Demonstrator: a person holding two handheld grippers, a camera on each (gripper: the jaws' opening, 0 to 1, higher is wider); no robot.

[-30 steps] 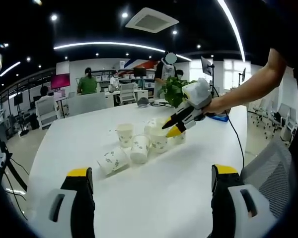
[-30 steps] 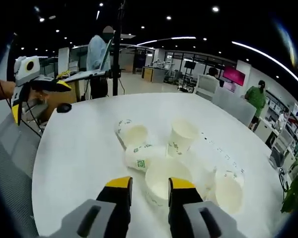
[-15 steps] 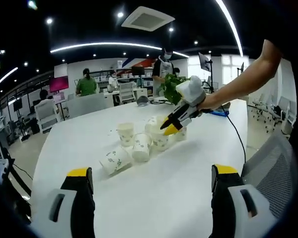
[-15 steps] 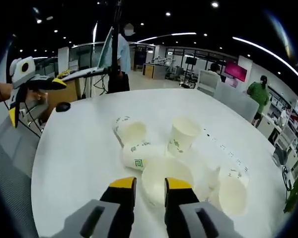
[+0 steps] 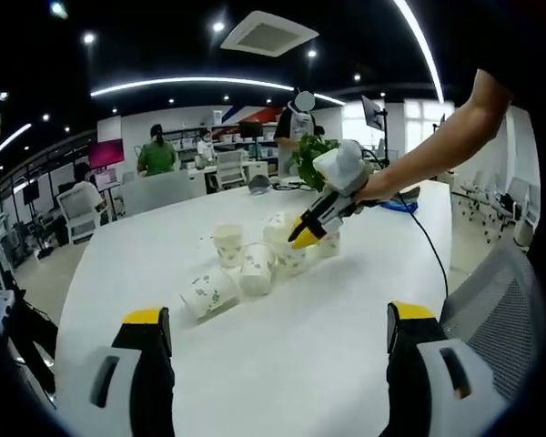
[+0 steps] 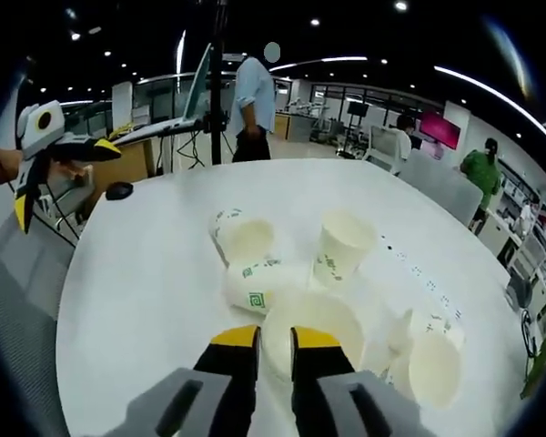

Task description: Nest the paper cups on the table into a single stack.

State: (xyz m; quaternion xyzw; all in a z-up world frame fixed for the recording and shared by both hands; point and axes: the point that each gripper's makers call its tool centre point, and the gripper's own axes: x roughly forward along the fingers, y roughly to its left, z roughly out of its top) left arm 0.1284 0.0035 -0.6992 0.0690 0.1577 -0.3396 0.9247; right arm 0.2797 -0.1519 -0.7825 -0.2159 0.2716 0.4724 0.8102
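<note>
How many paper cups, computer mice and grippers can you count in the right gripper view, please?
Paper cups: 5 plainly seen; something white beside the rightmost one is too unclear to count
Computer mice: 1
Grippers: 2, the right gripper and the left gripper
Total: 8

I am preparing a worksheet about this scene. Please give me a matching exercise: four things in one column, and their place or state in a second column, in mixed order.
Column one:
1. right claw
2. left claw
3. upright cup
4. tipped cup

Column two:
A. lies on its side, mouth toward the camera
B. open wide, holding nothing
C. closed on a cup rim
D. stands on its base on the table

Pairs: 1-C, 2-B, 3-D, 4-A
</note>
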